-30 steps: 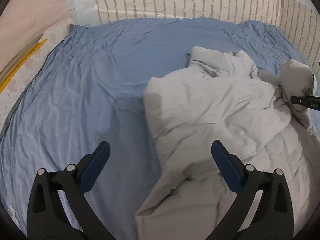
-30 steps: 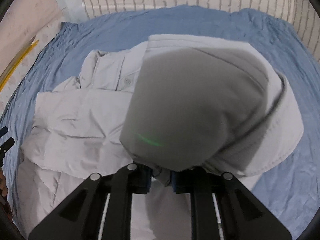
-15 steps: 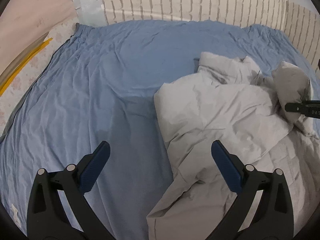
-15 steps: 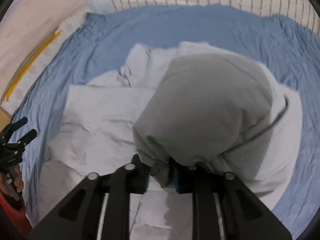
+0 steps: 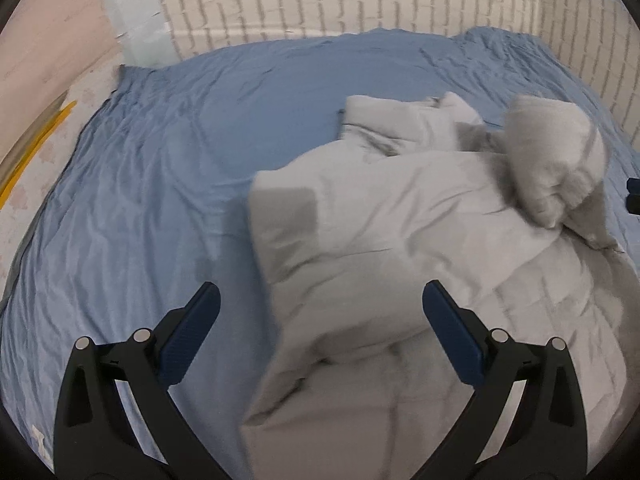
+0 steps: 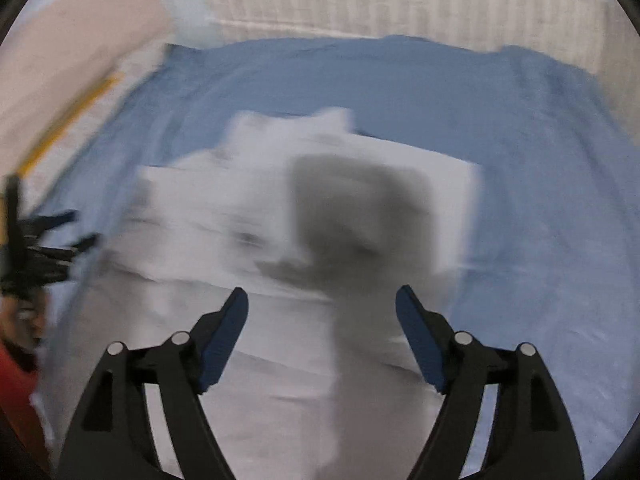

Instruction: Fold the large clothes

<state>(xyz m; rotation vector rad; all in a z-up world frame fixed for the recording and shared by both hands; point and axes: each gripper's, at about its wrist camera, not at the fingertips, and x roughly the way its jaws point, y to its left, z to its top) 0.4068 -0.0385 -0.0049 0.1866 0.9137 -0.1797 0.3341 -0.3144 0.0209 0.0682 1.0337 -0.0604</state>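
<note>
Both grippers are spread wide and holding nothing. From where the left gripper (image 5: pixel 320 316) hovers, its blue pads sit apart above the near edge of the pale grey shirt (image 5: pixel 380 248), which lies rumpled on the blue sheet (image 5: pixel 152 184), toward the right side of the bed. The right gripper (image 6: pixel 322 320) hangs over the same shirt (image 6: pixel 248 380), its fingers just as far apart. That view is badly blurred, so the folds beneath it are hard to read.

One puffed-up hump of cloth (image 5: pixel 556 160) stands loose at the far right of the pile, near the collar end, and looks barely settled. My worry is that it slumps sideways and drags the layer under it askew, spoiling any fold. Grabbing now, with creases bunched everywhere, also risks pinching several layers at once, or catching the sheet along with the shirt, since the shirt's edge lies flush against it.
</note>
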